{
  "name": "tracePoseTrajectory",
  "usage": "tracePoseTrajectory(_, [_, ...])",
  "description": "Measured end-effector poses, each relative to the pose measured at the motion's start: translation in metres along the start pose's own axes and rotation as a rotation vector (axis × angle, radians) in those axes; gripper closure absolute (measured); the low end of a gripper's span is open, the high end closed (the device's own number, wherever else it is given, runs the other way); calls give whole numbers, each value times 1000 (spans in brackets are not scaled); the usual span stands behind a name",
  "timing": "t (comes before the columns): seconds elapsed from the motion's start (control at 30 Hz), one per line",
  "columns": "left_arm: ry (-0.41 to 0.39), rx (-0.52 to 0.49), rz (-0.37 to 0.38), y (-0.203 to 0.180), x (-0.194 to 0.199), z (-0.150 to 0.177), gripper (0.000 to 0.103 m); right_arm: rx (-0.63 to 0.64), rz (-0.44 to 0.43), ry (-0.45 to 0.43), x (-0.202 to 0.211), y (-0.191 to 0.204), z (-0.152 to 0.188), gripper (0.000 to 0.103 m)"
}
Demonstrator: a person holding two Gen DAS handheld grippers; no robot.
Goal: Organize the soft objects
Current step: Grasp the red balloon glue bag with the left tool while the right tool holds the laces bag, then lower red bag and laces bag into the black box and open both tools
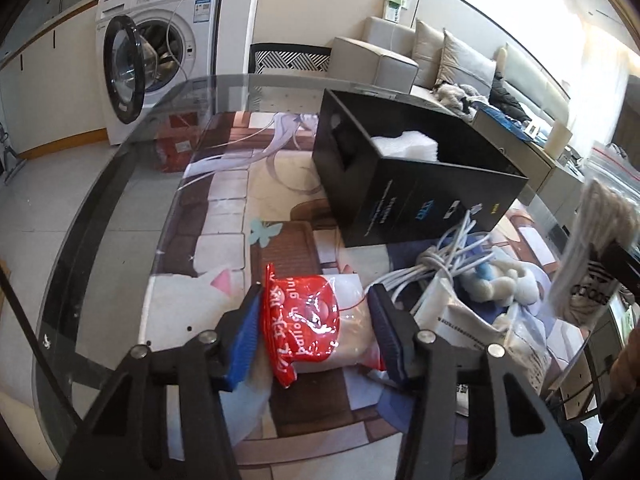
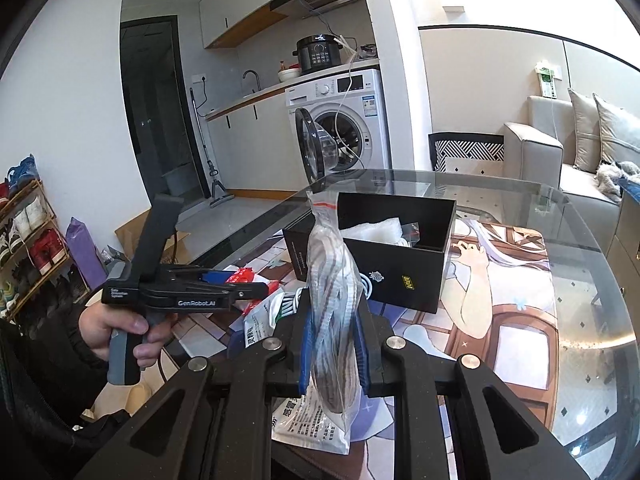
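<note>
My left gripper [image 1: 316, 298] has its blue pads pressed on both sides of a red-and-clear balloon glue packet [image 1: 308, 320] that lies on the glass table [image 1: 120, 184]. My right gripper [image 2: 334, 320] is shut on a clear zip bag of striped brown-and-white fabric [image 2: 332, 280], held upright above the table; the same bag [image 1: 592, 236] shows at the right of the left wrist view. An open black box [image 1: 420, 188] [image 2: 400, 268] with white foam [image 1: 404, 144] inside stands just beyond both. A hand [image 2: 116, 328] holds the left gripper [image 2: 260, 290] low over the red packet [image 2: 242, 276].
A white cable bundle [image 1: 444, 264], a blue-and-white plush toy [image 1: 504, 284] and a printed white pouch [image 1: 460, 320] [image 2: 312, 420] lie right of the packet. Past the table's far rim are a washing machine [image 2: 340, 132] with its door open, a patterned chair [image 1: 288, 58] and a sofa [image 1: 384, 60].
</note>
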State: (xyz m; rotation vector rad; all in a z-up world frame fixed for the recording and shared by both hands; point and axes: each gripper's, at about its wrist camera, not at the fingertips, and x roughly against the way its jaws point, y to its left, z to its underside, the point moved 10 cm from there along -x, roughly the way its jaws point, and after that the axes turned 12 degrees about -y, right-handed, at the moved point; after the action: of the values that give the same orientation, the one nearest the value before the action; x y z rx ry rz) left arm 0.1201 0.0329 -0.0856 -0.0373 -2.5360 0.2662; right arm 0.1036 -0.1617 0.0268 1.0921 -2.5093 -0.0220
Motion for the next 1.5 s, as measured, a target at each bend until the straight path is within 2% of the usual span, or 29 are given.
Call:
tracePoseTrajectory(0.33, [-70, 4, 40, -8, 19, -15, 52, -7, 19, -30, -2, -5, -7, 86])
tracePoseTrajectory(0.83, [-187, -54, 103, -43, 31, -67, 52, -6, 69, -121, -11, -17, -45, 86])
tracePoseTrajectory(1.17, [-260, -83, 96, -61, 26, -102, 52, -9, 92, -181, -26, -37, -79, 86])
tracePoseTrajectory(1.5, [-277, -79, 81, -64, 8, -116, 52, -40, 103, -204, -50, -59, -94, 86])
